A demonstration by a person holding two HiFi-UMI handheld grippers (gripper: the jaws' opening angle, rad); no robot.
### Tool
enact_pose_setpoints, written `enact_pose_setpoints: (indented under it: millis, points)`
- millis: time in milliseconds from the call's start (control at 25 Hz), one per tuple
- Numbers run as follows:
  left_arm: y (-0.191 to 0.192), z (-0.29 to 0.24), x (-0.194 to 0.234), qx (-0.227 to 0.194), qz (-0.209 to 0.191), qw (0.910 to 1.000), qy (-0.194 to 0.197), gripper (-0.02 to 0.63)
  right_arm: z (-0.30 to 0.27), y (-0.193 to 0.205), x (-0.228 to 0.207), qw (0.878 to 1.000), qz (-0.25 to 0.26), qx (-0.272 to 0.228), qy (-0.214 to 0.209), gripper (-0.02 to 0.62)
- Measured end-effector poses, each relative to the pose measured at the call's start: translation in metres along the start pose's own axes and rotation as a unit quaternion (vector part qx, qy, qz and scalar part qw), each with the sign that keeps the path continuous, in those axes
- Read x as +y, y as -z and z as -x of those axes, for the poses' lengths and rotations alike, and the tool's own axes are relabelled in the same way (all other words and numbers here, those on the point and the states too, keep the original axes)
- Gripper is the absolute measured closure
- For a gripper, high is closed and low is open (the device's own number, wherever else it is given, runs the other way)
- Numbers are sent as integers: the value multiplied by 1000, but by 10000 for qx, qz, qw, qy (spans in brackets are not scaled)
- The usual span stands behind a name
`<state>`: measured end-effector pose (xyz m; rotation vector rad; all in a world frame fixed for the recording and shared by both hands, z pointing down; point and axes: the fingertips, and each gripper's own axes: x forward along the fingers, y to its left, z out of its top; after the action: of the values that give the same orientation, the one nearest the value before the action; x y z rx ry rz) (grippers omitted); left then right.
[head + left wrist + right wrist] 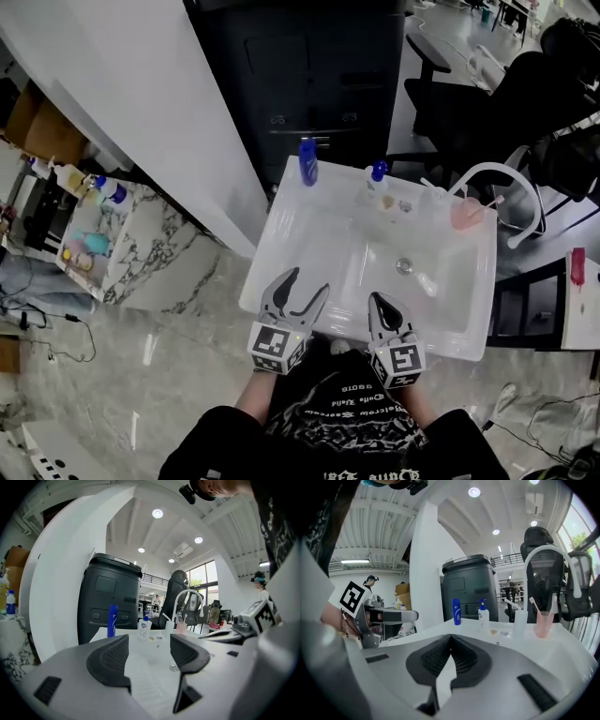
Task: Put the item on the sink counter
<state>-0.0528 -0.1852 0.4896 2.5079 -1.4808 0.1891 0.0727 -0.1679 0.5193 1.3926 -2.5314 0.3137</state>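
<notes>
- The head view alone shows the whole layout. The left gripper [307,283] and right gripper [378,300] hang over the near rim of the white sink counter [281,234]. From the drain [404,266] they are at about 9 and 7 o'clock.
- In the same view a blue bottle [307,161] stands between 10 and 11 o'clock from the drain. A pump bottle [377,178] stands near 12, and a pink cup [463,214] between 1 and 2. All three are on the far rim of the counter.
- The left gripper view shows its jaws wide apart. Only the basin and the drain are seen through the gap, so this claw is released and empty.
- The right gripper view shows its jaws pressed together at the tips with nothing between them. This claw is clenched and empty.
- The right gripper view shows the toothbrush [533,604] in the cup and the arc of the white tap [543,548] clearly. It also shows a black bin [471,588] behind the counter.
- Which thing is the item, I cannot tell. Neither claw carries one.
- Two small bits [397,202] between the pump bottle and the cup are too small to name.
- The person's arms are cut off at the lower edge of the head view.
</notes>
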Motion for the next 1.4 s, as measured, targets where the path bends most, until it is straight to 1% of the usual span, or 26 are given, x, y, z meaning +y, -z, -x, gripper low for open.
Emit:
enact_pose_setpoints:
  millis: [160, 360, 400, 520, 600, 720, 800, 920, 1080, 1400]
  points:
    - [15, 12, -11, 117, 101, 9999, -38, 331, 10, 11, 0, 10000, -31, 93, 3, 597]
    - [11, 18, -20, 1, 142, 9999, 20, 335, 17, 7, 4, 10000, -12, 68, -45, 597]
    - [10, 19, -22, -16, 126, 9999, 41, 354, 18, 6, 3, 10000, -7, 43, -45, 597]
    - [9, 20, -26, -53, 44, 9999, 74, 452, 20, 3, 2, 10000, 5, -44, -18, 597]
    - [9, 20, -28, -63, 10, 10000, 67, 498, 21, 3, 1, 10000, -3, -81, 0, 597]
    - [12, 21, -31, -35, 28, 10000, 86, 558, 20, 5, 1, 10000, -23, -64, -6, 597]
    - [16, 21, -31, 15, 18, 9999, 134, 586, 18, 7, 2, 10000, -23, -43, -27, 597]
    - [17, 21, -31, 51, 55, 9998, 205, 597, 15, 5, 5, 9999, -25, -26, -105, 597]
    - [16, 21, -25, 0, 344, 9991, 238, 600, 9, 3, 10, 9997, 43, 16, -224, 597]
    - [18, 18, 1, 186, 333, 9993, -43, 600, -6, -5, 13, 9993, 282, 58, -224, 597]
